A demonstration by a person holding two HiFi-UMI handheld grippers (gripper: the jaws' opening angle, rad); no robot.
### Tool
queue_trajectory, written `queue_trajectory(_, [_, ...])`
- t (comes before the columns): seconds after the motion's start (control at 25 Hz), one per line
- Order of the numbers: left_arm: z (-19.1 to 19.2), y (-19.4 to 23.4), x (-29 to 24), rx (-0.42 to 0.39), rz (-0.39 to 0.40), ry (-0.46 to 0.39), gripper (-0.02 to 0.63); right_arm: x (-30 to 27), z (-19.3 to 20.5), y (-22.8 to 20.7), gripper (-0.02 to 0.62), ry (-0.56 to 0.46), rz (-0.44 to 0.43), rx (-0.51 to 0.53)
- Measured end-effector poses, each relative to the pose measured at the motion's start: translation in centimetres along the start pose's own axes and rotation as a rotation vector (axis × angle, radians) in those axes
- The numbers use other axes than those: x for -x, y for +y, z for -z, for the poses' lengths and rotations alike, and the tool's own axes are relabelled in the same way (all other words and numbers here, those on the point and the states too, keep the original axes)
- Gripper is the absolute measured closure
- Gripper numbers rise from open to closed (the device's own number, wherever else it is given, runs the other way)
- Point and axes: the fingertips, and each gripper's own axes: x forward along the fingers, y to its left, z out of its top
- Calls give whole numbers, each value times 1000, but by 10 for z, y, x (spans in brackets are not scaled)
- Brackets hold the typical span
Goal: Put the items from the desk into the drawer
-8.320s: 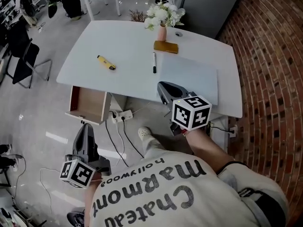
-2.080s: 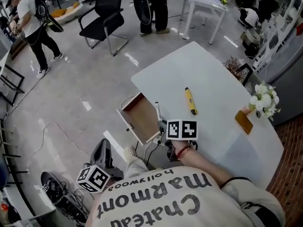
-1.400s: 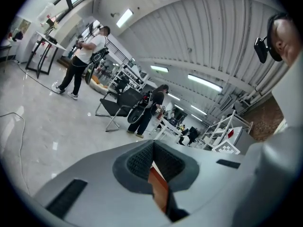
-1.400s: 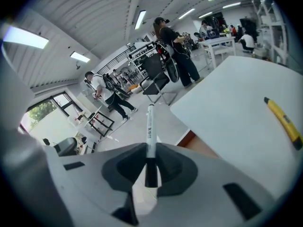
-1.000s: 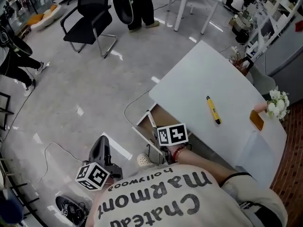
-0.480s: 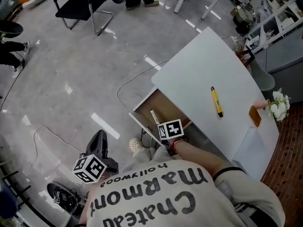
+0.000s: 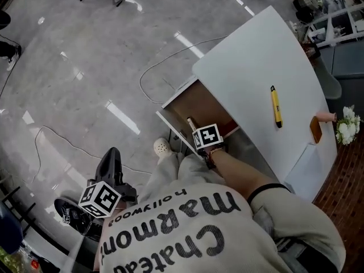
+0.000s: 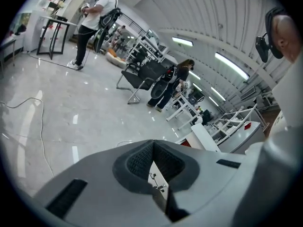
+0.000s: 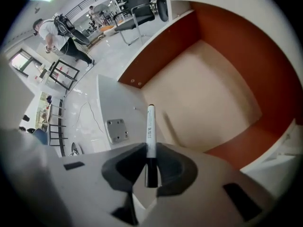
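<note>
The jaws of the right gripper [image 9: 150, 168] are clenched on a pen [image 9: 150, 126]. They grasp it at its dark end, and the white barrel points forward out of them. The pen hangs over the open drawer [image 9: 227, 37], above the front part of its pale bottom, where its shadow falls. The drawer has red-brown walls, and nothing else lies in it.

The jaws of the left gripper [image 8: 153, 148] are pressed together with nothing between them.

In the head view the right gripper [image 7: 193, 128] reaches into the drawer [image 7: 211, 104], which is pulled out from under the white surface [image 7: 256, 50]. A yellow marker [image 7: 276, 106] lies on the surface, well apart from the drawer. A flat brown item [image 7: 316, 129] lies near the far edge, just beside some white flowers [image 7: 347, 124]. The left gripper [image 7: 110, 162] hangs low over the grey floor [image 7: 85, 50], well apart from the drawer.
</note>
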Motion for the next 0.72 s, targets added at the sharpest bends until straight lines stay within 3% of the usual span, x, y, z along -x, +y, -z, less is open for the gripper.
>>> queue_trajectory(0.36, [38,20,-13,28,-23,61,604,-31,-13,12,528,50,-2,50])
queue_trajectory(0.72, [70,38,2,72,-94,45,604,-56,-12,-6,526,94,23,99])
